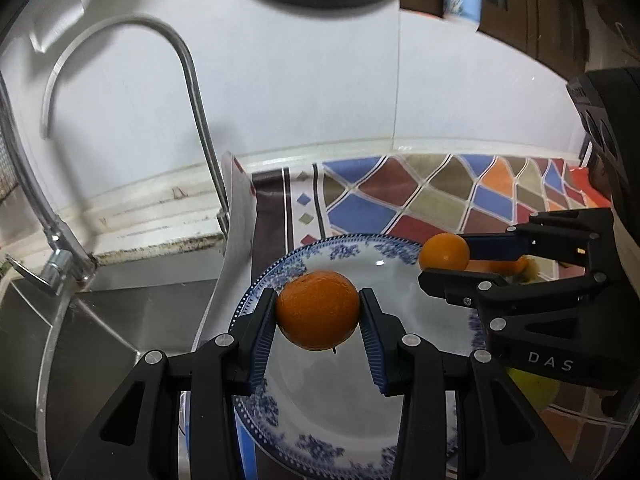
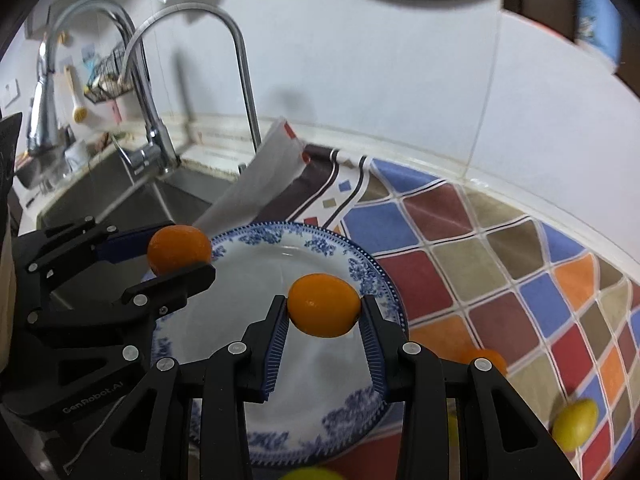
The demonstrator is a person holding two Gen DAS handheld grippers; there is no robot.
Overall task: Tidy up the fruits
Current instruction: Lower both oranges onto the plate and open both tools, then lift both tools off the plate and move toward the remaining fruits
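Left wrist view: your left tongs (image 1: 319,312) grip an orange (image 1: 318,310) above the blue-patterned plate (image 1: 420,272), which sits on the table at the sink-side edge. Your right tongs (image 2: 325,312) clamp a second orange (image 2: 324,305) over the same plate. A lemon (image 2: 575,424), somewhat blurred, lies on the chequered cloth (image 2: 460,248).

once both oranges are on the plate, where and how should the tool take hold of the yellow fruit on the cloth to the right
Grip the yellow fruit across its narrow middle, coming from above. It looks oval and lies free on the patterned cloth, apart from the plate, so the short axis probably fits the pads best. Its underside is hidden.
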